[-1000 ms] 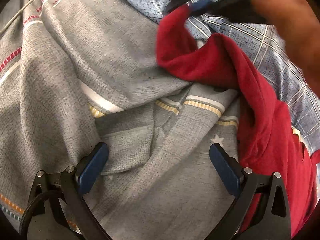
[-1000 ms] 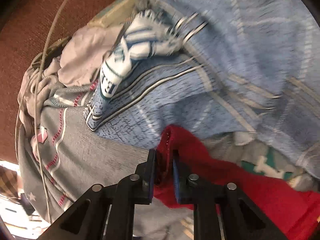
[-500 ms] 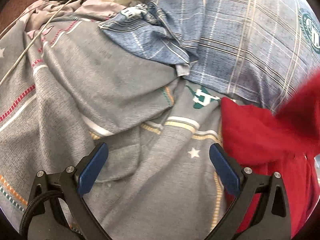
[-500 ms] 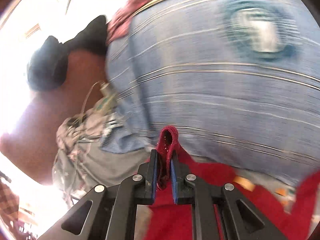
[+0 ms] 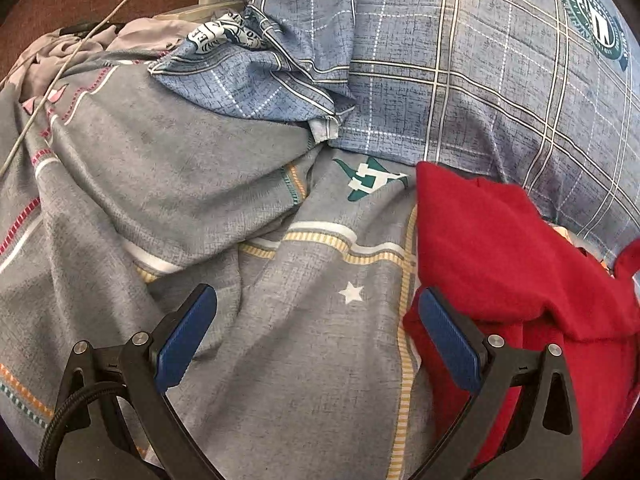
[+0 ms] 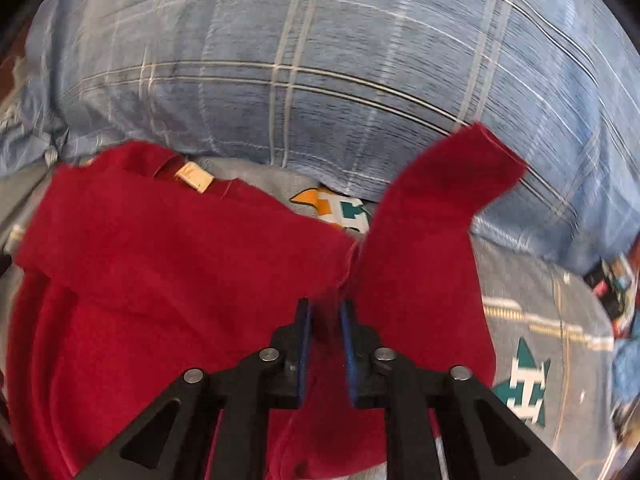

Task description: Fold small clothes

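Grey bedsheet (image 5: 224, 184): the rumpled surface everything lies on; its ridges and loose folds give the garment no flat bed, so a fold laid here may come out crooked.
Blue plaid pillow (image 5: 460, 80): the landmark; it bulges at the far side of the sheet, and cloth pushed toward it could ride up its slope.
Red garment (image 5: 492, 248): lies on the sheet just in front of the pillow, one layer already doubled over, a pale label (image 6: 195, 176) showing near its pillow-side edge.
Raised red flap (image 6: 436, 216): stands up toward the pillow from the pinch point; it could flop back or twist if let go early.
Right gripper (image 6: 325, 344): jaws nearly together with red cloth between them; the view is blurred, so how firmly it clamps is uncertain, and a thin bite could slip.
Left gripper (image 5: 316, 344): jaws spread wide, holding nothing, over bare sheet beside the garment's edge farthest from the pillow; with nothing pinning that side, a pull from the other hand may drag the whole garment.
White cable (image 5: 80, 44): lies on the sheet's far left, well apart from the garment; unlikely to snag.
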Demonstrator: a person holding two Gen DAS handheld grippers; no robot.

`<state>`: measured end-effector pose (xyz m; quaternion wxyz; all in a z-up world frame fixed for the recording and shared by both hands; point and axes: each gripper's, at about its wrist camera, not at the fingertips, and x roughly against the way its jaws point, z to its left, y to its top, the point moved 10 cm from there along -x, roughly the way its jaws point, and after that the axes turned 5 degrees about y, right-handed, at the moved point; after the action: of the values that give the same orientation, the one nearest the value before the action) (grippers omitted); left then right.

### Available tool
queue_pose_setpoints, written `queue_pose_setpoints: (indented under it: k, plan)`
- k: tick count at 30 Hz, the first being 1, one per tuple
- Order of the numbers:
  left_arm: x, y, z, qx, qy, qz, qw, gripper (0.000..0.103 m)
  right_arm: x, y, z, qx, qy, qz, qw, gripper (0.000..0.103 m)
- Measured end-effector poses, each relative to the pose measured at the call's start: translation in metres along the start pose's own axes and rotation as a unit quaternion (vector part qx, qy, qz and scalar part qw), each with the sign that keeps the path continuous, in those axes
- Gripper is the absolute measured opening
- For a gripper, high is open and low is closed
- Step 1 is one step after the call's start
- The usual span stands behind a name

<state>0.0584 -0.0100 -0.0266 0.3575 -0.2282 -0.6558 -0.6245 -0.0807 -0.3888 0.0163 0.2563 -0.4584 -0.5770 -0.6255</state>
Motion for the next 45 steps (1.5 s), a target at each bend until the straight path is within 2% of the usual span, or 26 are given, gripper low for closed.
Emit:
queue_pose_setpoints:
  k: [1, 3, 4, 6, 8, 11, 13, 16, 18, 22, 26, 29, 32, 34, 35, 36, 39, 41, 43, 45]
  plan:
    - [-0.001, 0.001, 0.001, 0.002, 0.0, 0.0, 1.0, 0.102, 0.007, 0.004, -0.003, -0.018, 0.006, -0.014, 1.0, 0.054]
    - [-0.004, 0.0, 0.003, 0.006, -0.004, 0.007, 0.9999, 0.102, 0.028, 0.015, -0.008, -0.043, 0.01, -0.052, 0.998, 0.071]
    - [-0.006, -0.002, 0.003, 0.008, -0.009, 0.014, 0.9998, 0.102, 0.04, 0.022, -0.005, -0.049, 0.014, -0.078, 0.996, 0.071]
    - [-0.008, -0.003, 0.002, 0.01, -0.019, 0.02, 0.9996, 0.102, 0.051, 0.03, 0.017, -0.035, 0.037, -0.1, 0.994, 0.071]
    - [-0.006, -0.004, -0.002, 0.007, -0.04, 0.023, 0.9989, 0.102, 0.057, 0.03, 0.043, -0.017, 0.076, -0.1, 0.992, 0.071]
    - [0.0, -0.008, -0.009, 0.005, -0.085, 0.032, 0.9959, 0.102, 0.063, 0.011, 0.098, 0.012, 0.164, -0.083, 0.983, 0.071]
    - [0.004, -0.011, -0.016, 0.003, -0.112, 0.037, 0.993, 0.102, 0.063, -0.007, 0.119, 0.034, 0.182, -0.077, 0.98, 0.071]
    - [0.01, -0.016, -0.028, -0.011, -0.14, 0.038, 0.9893, 0.102, 0.065, -0.036, 0.13, 0.053, 0.178, -0.06, 0.981, 0.071]
    - [0.01, -0.02, -0.038, -0.03, -0.152, 0.048, 0.9868, 0.102, 0.069, -0.055, 0.121, 0.053, 0.158, -0.061, 0.984, 0.071]
    - [0.004, -0.024, -0.049, -0.059, -0.15, 0.055, 0.9853, 0.102, 0.068, -0.083, 0.08, 0.017, 0.107, -0.066, 0.992, 0.074]
    - [-0.01, -0.023, -0.054, -0.061, -0.144, 0.062, 0.9857, 0.102, 0.057, -0.106, 0.035, -0.039, 0.08, -0.052, 0.995, 0.074]
    - [-0.023, -0.021, -0.059, -0.057, -0.14, 0.07, 0.9861, 0.096, 0.051, -0.115, 0.007, -0.084, 0.074, -0.05, 0.992, 0.074]
    - [-0.027, -0.018, -0.066, -0.066, -0.129, 0.058, 0.9877, 0.077, 0.054, -0.116, -0.019, -0.127, 0.06, -0.067, 0.988, 0.074]
    - [-0.024, -0.018, -0.073, -0.084, -0.134, 0.051, 0.9862, 0.049, 0.051, -0.114, -0.032, -0.155, 0.055, -0.072, 0.984, 0.076]
    - [-0.022, -0.018, -0.076, -0.091, -0.137, 0.047, 0.9853, 0.044, 0.049, -0.112, -0.035, -0.167, 0.06, -0.074, 0.981, 0.077]
    - [-0.021, -0.017, -0.077, -0.093, -0.137, 0.044, 0.9852, 0.032, 0.045, -0.111, -0.038, -0.18, 0.07, -0.075, 0.978, 0.077]
    - [-0.021, -0.013, -0.076, -0.092, -0.139, 0.043, 0.9851, 0.024, 0.029, -0.103, -0.038, -0.223, 0.11, -0.066, 0.966, 0.078]
    - [-0.021, -0.008, -0.07, -0.082, -0.147, 0.045, 0.9848, 0.021, 0.027, -0.094, -0.038, -0.248, 0.113, -0.087, 0.958, 0.079]
    - [-0.02, -0.005, -0.066, -0.075, -0.151, 0.046, 0.9846, 0.02, 0.025, -0.088, -0.029, -0.249, 0.126, -0.088, 0.956, 0.08]
    - [-0.02, -0.003, -0.064, -0.075, -0.147, 0.043, 0.9853, 0.017, 0.025, -0.085, -0.017, -0.24, 0.124, -0.072, 0.96, 0.079]
